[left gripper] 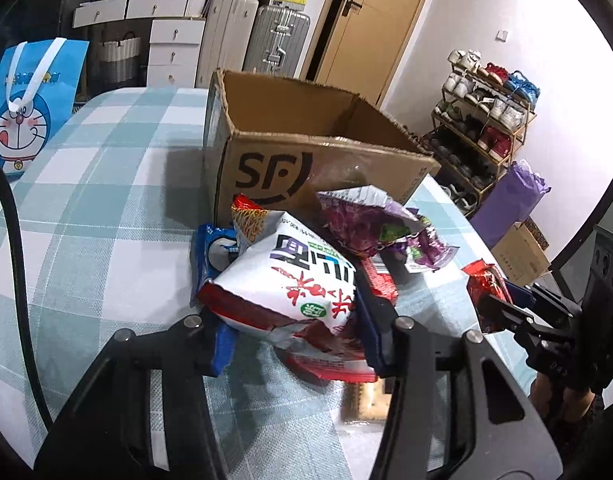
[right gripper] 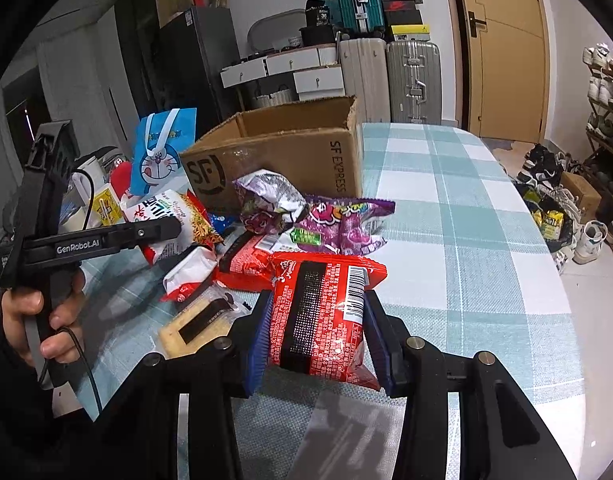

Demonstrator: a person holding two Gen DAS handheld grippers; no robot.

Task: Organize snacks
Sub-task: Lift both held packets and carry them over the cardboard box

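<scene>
1. The right gripper (right gripper: 318, 336) pinches a glossy red snack packet (right gripper: 322, 312) above the checked tablecloth (right gripper: 466, 240).
2. The left gripper (left gripper: 294, 332) clamps a white-and-red noodle bag (left gripper: 282, 280) on the snack pile.
3. An open brown cardboard box (left gripper: 326, 168) stands just behind the pile.

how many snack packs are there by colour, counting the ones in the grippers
red packets: 2
white-and-red noodle packets: 2
purple packets: 2
blue packet: 1
beige cracker pack: 1
total: 8
</scene>
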